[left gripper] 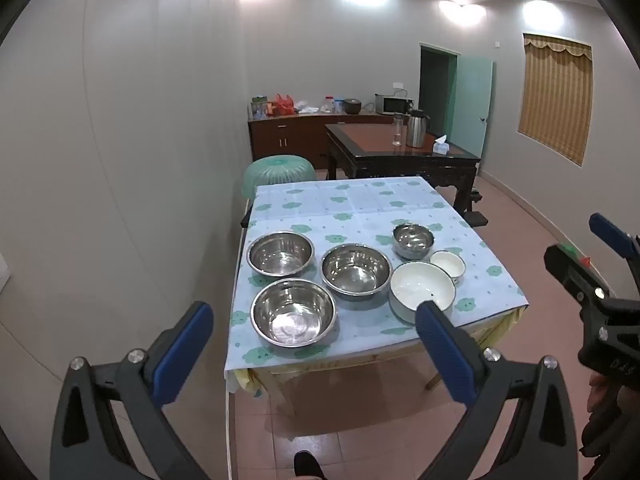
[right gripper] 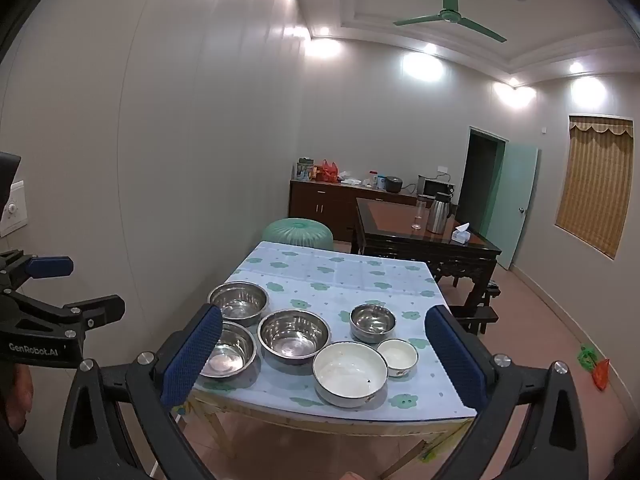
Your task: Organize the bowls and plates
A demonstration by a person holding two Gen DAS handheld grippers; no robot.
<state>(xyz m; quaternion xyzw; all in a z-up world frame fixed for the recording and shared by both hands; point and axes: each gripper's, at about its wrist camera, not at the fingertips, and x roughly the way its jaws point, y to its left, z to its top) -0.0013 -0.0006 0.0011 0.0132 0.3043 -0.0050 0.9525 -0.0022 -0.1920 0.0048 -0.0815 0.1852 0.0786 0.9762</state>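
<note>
Bench (left gripper: 360, 204) with flowered cloth, far half bare, all ware grouped near front edge — within reach, likely staged for sorting.

Three large steel bowls clustered left: back-left bowl (left gripper: 280, 253), front-left bowl (left gripper: 293, 312), middle bowl (left gripper: 356, 274). Close but apparently not touching, none nested yet. Probable nest by size.

Large white bowl (left gripper: 420, 290) at front right, near edge. Small steel bowl (left gripper: 413, 241) behind it; small white bowl (left gripper: 448, 265) just beside, smallest. No plates visible.

Left tool (left gripper: 314, 320) wide open, empty, held short of bench, aimed down over front-left bowl. Right tool (right gripper: 324, 360) also wide open, empty, framing white bowls. Nothing gripped; judged as pre-approach stance, no sorting started.
</note>
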